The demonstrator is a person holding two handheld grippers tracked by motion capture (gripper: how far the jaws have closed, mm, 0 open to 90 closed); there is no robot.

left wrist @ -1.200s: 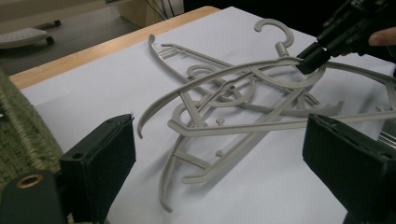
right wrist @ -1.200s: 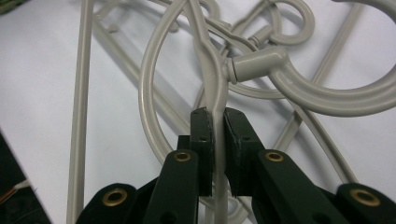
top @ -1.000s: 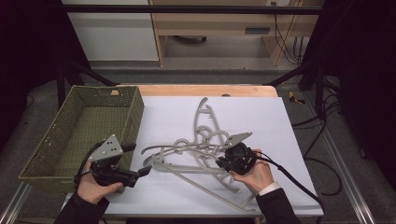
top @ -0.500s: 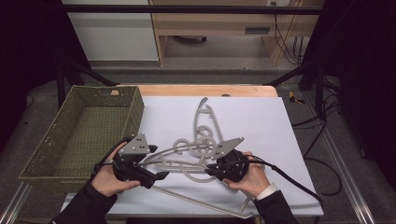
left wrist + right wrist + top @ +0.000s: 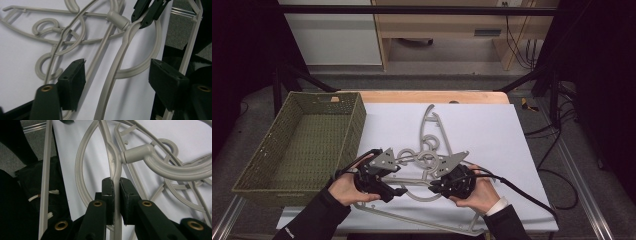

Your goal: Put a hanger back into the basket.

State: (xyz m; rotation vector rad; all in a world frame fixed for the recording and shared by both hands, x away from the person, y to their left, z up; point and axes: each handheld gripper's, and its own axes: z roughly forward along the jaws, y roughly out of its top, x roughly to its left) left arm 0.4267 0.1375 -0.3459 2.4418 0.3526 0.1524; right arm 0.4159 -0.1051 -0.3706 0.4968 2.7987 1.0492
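Several grey plastic hangers (image 5: 430, 131) lie tangled on the white table cover (image 5: 492, 135). One hanger (image 5: 421, 197) lies nearest the front edge, between my two grippers. My right gripper (image 5: 435, 188) is shut on this hanger's shoulder arm (image 5: 115, 173), just below the hook's neck (image 5: 136, 153). My left gripper (image 5: 120, 83) stands open, and the same hanger's arm (image 5: 113, 75) passes between its jaws without touching either. In the left gripper view, the right gripper (image 5: 147, 12) clamps that arm farther up. In the high view, my left gripper (image 5: 398, 189) points right toward the right one.
An empty green woven basket (image 5: 287, 150) stands at the left, beside the cover. The table's metal front rail (image 5: 232, 215) runs below it. The right half of the cover is bare, and a black cable (image 5: 522, 195) trails from the right gripper.
My left gripper moved right, from beside the basket to the tangled hangers, and now straddles the front hanger's arm. The right gripper shifted slightly left and nearer, still holding that hanger.
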